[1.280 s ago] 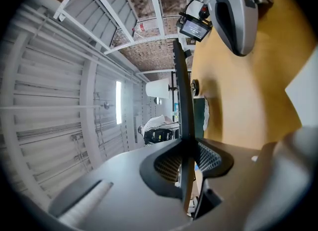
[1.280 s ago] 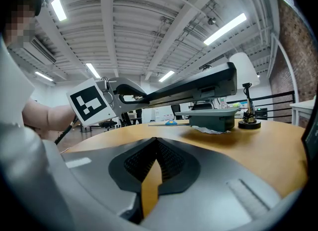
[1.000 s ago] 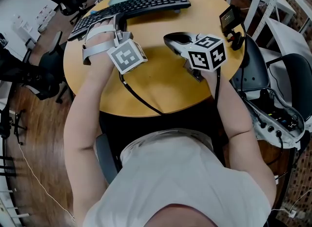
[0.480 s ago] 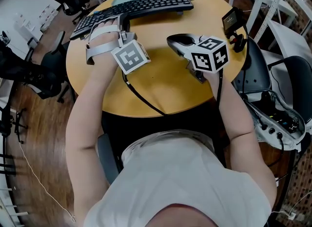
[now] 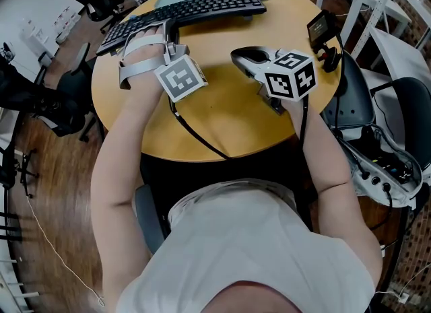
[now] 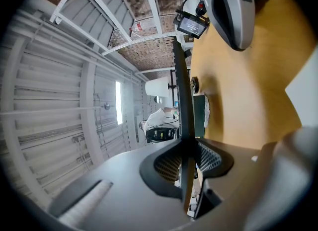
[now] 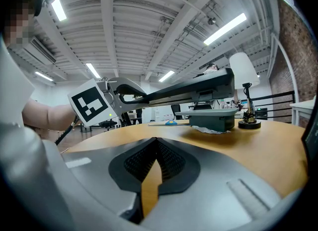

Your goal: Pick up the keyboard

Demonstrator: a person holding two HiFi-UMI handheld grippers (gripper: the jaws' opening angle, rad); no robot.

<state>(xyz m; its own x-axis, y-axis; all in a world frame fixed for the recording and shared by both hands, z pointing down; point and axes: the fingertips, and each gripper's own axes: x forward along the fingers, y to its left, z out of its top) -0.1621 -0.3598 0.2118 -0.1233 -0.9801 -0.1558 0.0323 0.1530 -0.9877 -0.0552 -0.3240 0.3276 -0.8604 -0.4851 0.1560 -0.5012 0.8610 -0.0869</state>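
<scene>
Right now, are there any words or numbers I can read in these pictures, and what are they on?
No text here can be read for sure.
Keys of the keyboard: the print is too small to read.
The small screen: glowing lines, too blurred to read.
The left marker cube and right marker cube: only black-and-white square patterns, no letters or numbers.
</scene>
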